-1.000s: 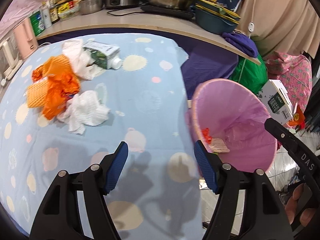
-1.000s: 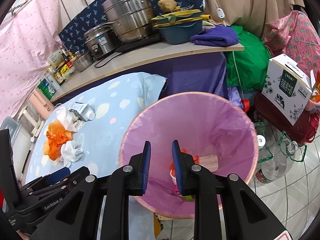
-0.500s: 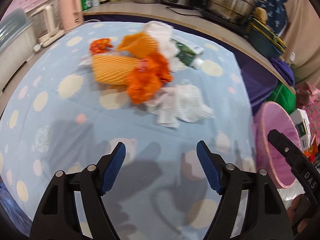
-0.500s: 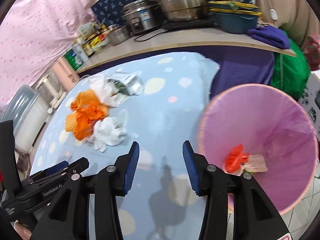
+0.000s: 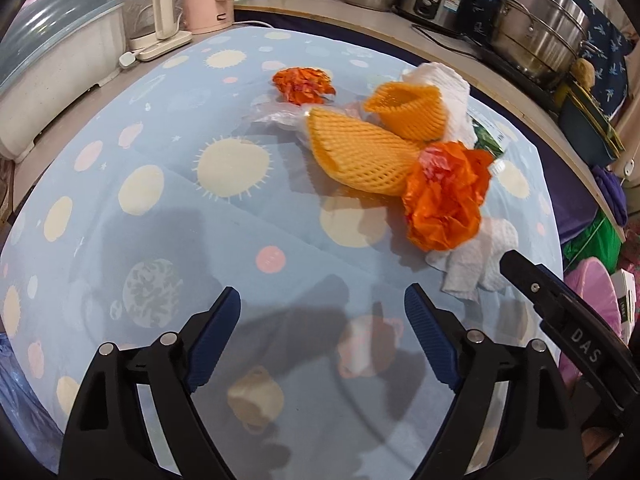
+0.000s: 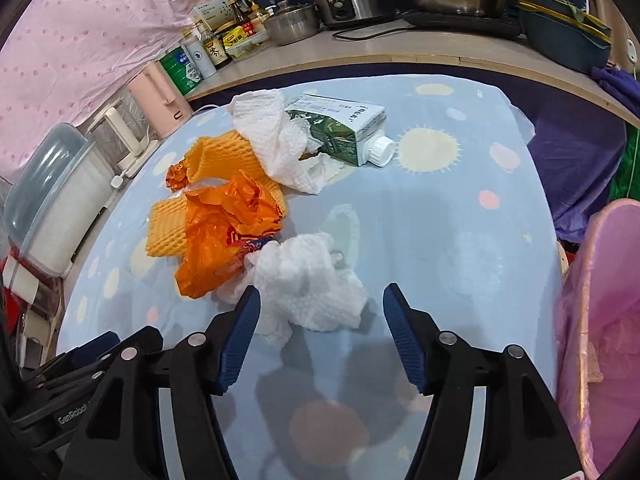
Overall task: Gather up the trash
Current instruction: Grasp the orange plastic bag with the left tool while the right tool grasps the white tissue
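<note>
From the left wrist, the left gripper [image 5: 322, 316] hung over bare tablecloth [image 5: 120, 128], its jaws opening with nothing between them. The trash lay far and right: two orange foam fruit nets [image 5: 360, 156], a crumpled orange plastic bag [image 5: 446, 200] and paper towels [image 5: 468, 268].

From the right wrist, the right gripper [image 6: 320, 312] had jaws opening just short of a crumpled paper towel [image 6: 308, 284], not pinching it. A milk carton [image 6: 340, 128] lay farther off. The pink-lined bin [image 6: 600, 320] stood at the right table edge. Most of the collecting appeared undone.
</note>
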Motion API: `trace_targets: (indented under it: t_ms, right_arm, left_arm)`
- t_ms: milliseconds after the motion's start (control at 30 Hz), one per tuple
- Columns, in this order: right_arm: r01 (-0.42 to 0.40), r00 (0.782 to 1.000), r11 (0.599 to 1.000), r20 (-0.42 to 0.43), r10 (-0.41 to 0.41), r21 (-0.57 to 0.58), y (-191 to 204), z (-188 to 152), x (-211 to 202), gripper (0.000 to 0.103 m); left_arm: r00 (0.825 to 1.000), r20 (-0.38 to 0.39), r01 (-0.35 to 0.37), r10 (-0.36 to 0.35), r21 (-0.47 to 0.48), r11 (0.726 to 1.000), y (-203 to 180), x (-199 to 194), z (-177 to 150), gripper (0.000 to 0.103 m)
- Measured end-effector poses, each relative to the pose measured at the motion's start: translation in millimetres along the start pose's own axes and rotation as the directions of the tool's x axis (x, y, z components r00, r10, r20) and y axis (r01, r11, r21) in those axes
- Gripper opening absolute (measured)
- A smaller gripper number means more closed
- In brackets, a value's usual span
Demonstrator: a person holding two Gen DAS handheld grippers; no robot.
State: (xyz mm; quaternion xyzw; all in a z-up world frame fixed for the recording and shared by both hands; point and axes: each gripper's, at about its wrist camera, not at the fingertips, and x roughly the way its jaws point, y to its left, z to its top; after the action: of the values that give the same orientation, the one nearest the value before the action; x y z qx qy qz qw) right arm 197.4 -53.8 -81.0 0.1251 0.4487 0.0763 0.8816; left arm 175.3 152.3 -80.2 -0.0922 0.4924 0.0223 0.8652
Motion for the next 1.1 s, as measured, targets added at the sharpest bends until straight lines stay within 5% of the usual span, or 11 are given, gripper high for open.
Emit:
trace_targets:
  t_ms: [133,200,267,367,833,900,1100]
  right_arm:
    - [-0.004,1.000,1.000,-0.013,0.003,-0.011,7,6,17,0.062]
    - [-0.004,0.999,1.000,-0.032,0.004,-0.011,7,6,25,0.047]
    - [-0.003,0.998,1.000,-0.059,0.003,-0.002,4,3,31,0.019]
    - [-0.009,0.998,1.000,-0.062,0.011,0.023,-5,0,31,0.010]
    - [0.036,0.998,0.996,-0.046,-0.032,0.081,-43,-16,1,0.009]
    - [0.038,0.998,0.996,-0.050,-0.034,0.085,-46,-18,1,0.009]
    - [0.035,0.998,0.995,-0.049,-0.031,0.091,-52,-22,-5,0.009]
  left_arm:
    - [1.000,-0.005,0.014,-0.014,-0.016,1.000,4,3,7,0.082]
    - [1.000,-0.002,0.024,-0.024,-0.022,0.999,6,4,10,0.083]
    - [0.999,0.003,0.032,-0.032,-0.019,0.999,3,4,13,0.084]
    - [0.999,0.007,0.049,-0.049,-0.009,0.999,-3,4,17,0.084]
    - [0.982,-0.039,0.185,-0.183,0.069,0.980,-80,26,23,0.088]
    - [0.984,-0.051,0.174,-0.170,0.089,0.981,-88,35,22,0.082]
    - [0.981,-0.111,0.168,-0.158,0.092,0.981,-92,49,15,0.036]
